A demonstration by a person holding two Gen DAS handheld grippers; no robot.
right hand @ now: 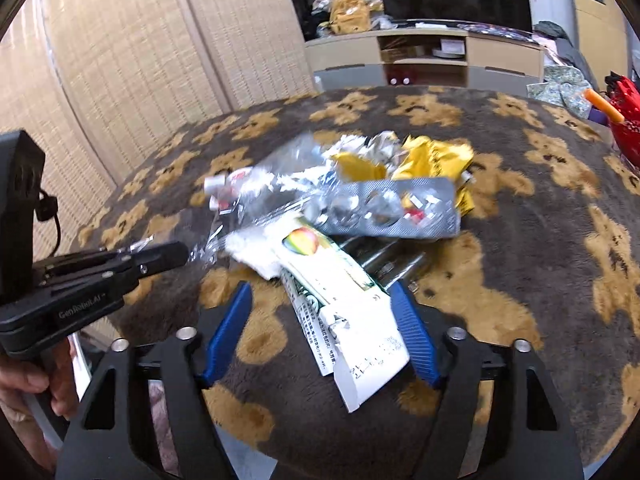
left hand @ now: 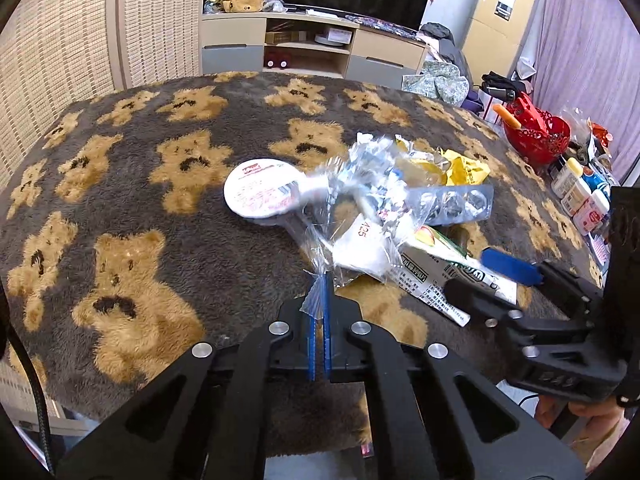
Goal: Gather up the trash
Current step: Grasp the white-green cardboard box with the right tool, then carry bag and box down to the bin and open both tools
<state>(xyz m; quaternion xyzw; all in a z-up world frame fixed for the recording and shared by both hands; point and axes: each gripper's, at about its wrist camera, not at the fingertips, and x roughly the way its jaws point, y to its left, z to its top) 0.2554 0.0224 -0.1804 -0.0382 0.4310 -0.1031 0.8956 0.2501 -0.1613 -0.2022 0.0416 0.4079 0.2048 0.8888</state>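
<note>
1. Left gripper (left hand: 319,292) jaws clenched on crinkly clear plastic bag (left hand: 344,240); right gripper (right hand: 320,312) jaws released, straddling flattened carton (right hand: 352,320)
2. Trash heap mid-counter (left hand: 160,280), on fuzzy bear-print cover

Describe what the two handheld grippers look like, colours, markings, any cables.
Both are matte black plastic with silver round bolts and ribbed blue finger pads. The left gripper bears pale "GenRobot.AI" lettering on its side and a black cable at its boxy rear. The right gripper has raised lettering, unreadable. No sleeves visible.

Woven-panel wall (left hand: 80,28), TV cabinet (left hand: 312,46), purple curtain (left hand: 580,40), bear-print blanket (left hand: 160,200).
</note>
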